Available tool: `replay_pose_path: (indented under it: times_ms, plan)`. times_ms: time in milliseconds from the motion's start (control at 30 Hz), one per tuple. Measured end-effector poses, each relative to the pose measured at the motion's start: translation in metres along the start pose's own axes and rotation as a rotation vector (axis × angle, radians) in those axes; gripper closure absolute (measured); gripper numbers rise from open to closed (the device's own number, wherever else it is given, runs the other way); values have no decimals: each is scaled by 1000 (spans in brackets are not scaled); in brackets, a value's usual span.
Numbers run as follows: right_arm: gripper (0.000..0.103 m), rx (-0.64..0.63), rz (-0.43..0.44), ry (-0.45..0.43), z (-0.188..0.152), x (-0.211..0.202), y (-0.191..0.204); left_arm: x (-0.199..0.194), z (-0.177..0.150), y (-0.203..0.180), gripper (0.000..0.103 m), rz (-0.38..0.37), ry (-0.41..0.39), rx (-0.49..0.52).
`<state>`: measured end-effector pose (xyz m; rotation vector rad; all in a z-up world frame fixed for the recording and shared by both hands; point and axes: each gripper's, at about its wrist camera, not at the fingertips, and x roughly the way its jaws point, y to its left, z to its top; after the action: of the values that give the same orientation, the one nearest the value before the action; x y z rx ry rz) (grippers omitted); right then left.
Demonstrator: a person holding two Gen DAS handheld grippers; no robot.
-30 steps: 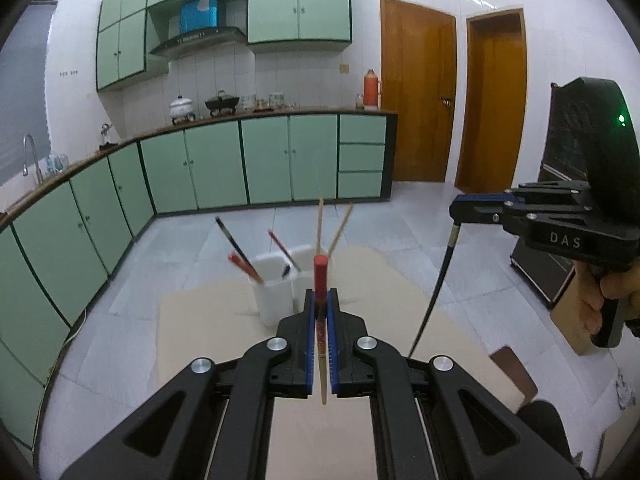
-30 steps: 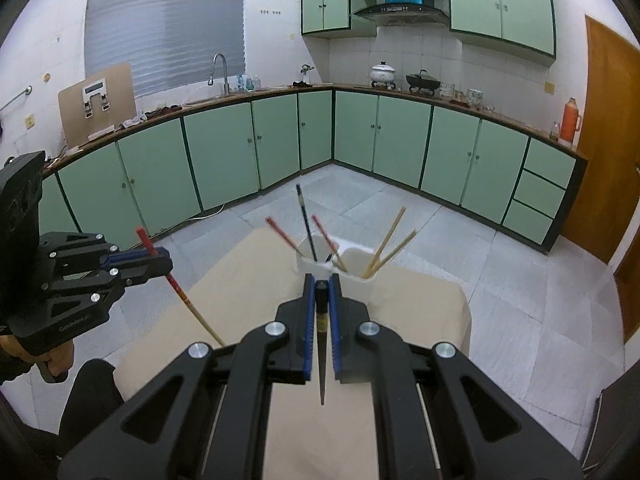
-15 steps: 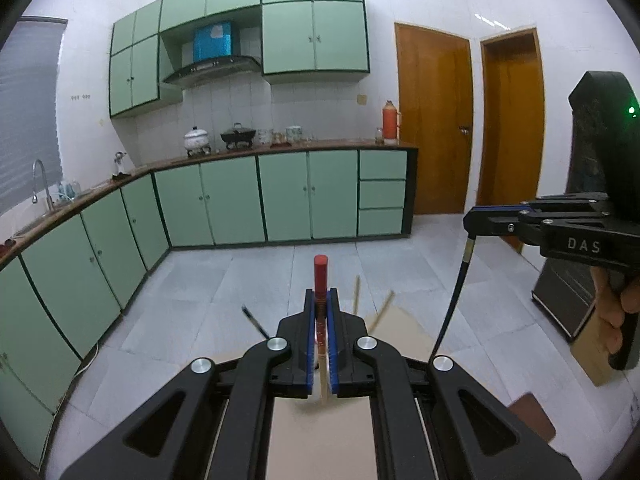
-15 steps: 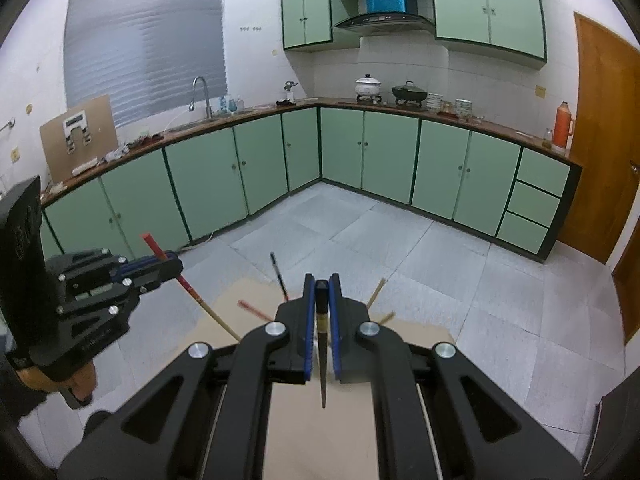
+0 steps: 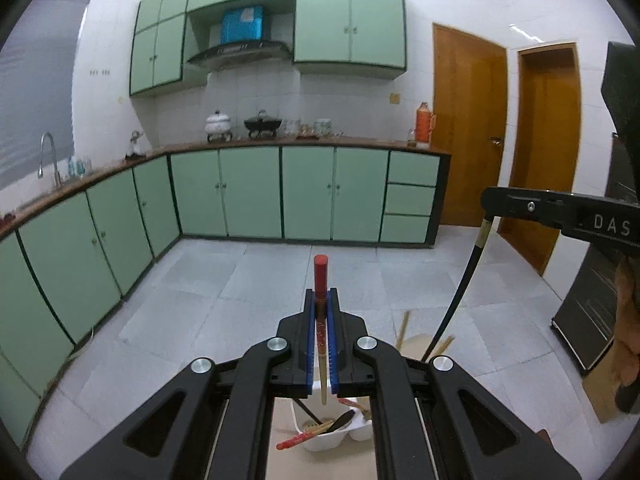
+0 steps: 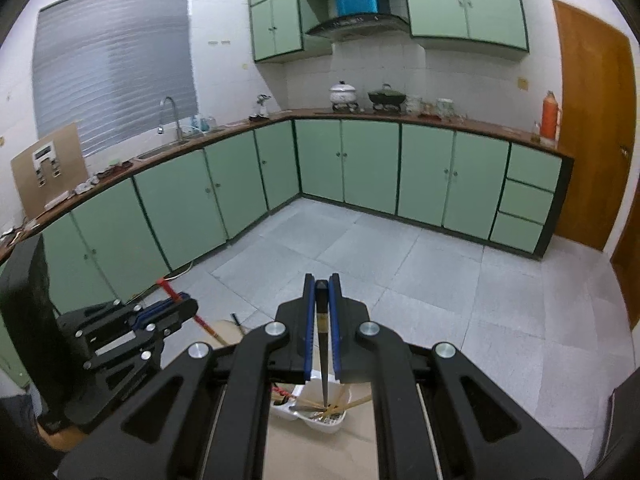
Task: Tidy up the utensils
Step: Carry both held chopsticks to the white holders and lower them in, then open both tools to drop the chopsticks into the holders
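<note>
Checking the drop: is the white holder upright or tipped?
Upright. Both wrist views look down into the white holder's open top, and the chopsticks already inside lean against its rim.

Two grippers (image 5: 321, 300) (image 6: 322, 286), each clamping one chopstick (image 5: 320, 276) (image 6: 321, 344), one white holder (image 5: 334, 438) (two compartments)

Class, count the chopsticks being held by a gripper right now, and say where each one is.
2. A red-topped chopstick is clamped in the left gripper; a black chopstick is clamped in the right gripper. Both hang above the white holder.
</note>
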<state>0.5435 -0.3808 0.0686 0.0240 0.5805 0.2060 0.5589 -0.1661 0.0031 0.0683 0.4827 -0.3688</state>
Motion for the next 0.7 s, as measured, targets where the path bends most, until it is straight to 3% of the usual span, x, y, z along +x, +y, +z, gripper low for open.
replay_pose_path:
  times_ms: [200,533,700]
  plan:
    - [97,33,-26,46,-25,53,-12,40,-26,19,98,9,46,-50]
    - [97,87,-17,131,-61,95,-25,74,-51,32,98,-3,110,-87]
    - [83,113,-11,142,-70,93,-27,76,-51,31,92,-2,132,-101]
